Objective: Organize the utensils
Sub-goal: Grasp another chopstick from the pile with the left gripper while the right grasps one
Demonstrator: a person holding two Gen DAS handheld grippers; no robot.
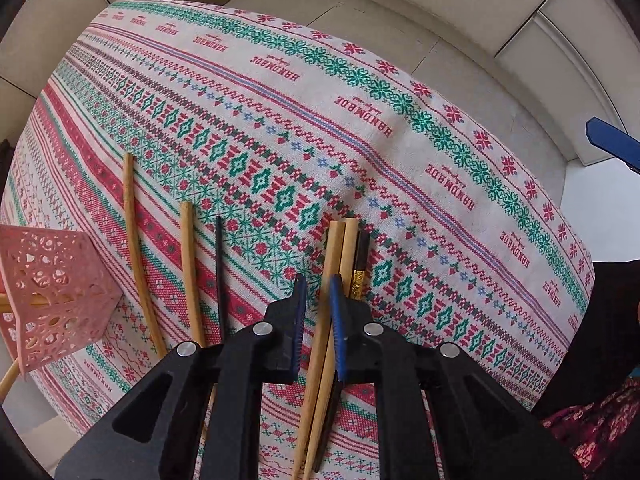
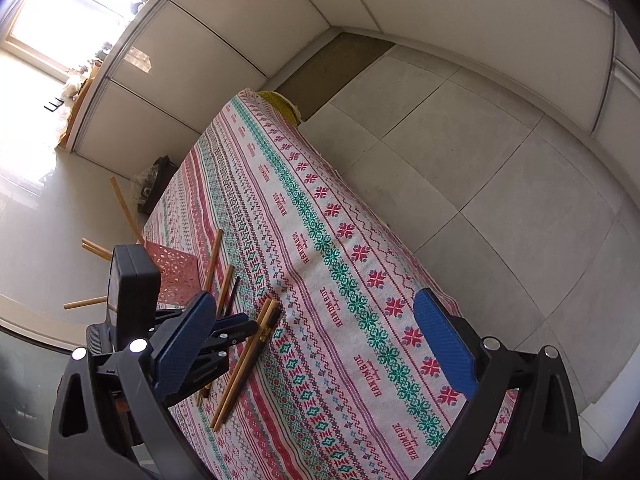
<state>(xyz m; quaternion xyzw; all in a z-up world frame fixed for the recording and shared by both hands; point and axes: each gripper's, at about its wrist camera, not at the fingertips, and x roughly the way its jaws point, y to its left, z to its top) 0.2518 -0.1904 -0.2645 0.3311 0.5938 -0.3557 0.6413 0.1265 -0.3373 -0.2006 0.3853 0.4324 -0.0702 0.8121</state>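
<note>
Several chopsticks lie on a patterned tablecloth (image 1: 360,92). My left gripper (image 1: 319,300) hangs just above a pair of wooden chopsticks (image 1: 338,248) with its fingers a little apart; one stick passes between the blue pads, not clamped. A black chopstick with a gold band (image 1: 360,264) lies beside the pair. Two more wooden chopsticks (image 1: 134,232) and a thin black one (image 1: 219,264) lie to the left. A pink perforated holder (image 1: 52,292) with chopsticks in it stands at the left edge. My right gripper (image 2: 316,344) is wide open and empty above the cloth (image 2: 360,280); the left gripper (image 2: 224,332) shows there over the pair (image 2: 248,356).
The table stands on a pale tiled floor (image 2: 480,140) near white wall panels. The pink holder (image 2: 176,276) sits at the table's left edge. A dark bag (image 2: 158,184) lies on the floor beyond the table.
</note>
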